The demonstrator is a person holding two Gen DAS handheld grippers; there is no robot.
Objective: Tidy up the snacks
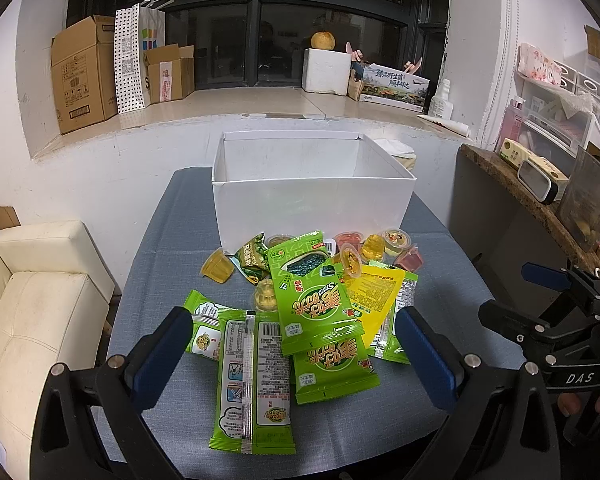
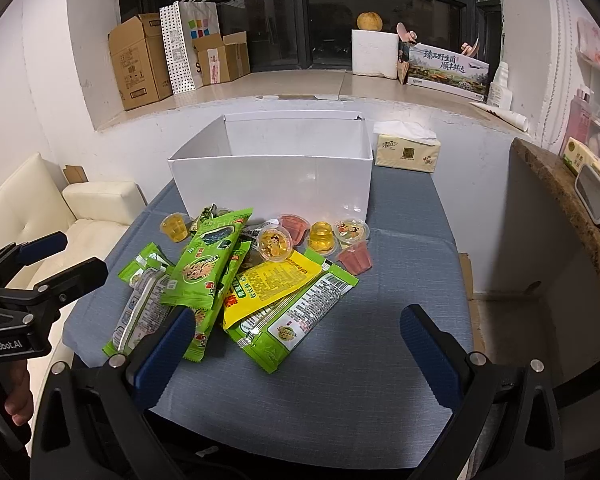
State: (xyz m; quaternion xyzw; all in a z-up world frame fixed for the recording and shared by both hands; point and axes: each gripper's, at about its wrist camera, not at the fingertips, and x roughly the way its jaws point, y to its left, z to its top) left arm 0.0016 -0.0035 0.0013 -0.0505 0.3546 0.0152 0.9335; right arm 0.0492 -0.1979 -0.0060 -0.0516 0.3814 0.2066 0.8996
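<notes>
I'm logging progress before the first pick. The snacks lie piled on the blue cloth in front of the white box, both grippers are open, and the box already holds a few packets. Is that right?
Not quite. The white box shows no packets: the right wrist view looks down on bare white inner walls. The rest stands: the snacks lie piled on the blue cloth in front of it, and the left gripper and right gripper are both open.

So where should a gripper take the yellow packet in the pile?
Probably by the yellow packet's near-left corner, which juts past the green packet under it. Come from the front, jaws across the thin edge; its far end is under a jelly cup.
</notes>
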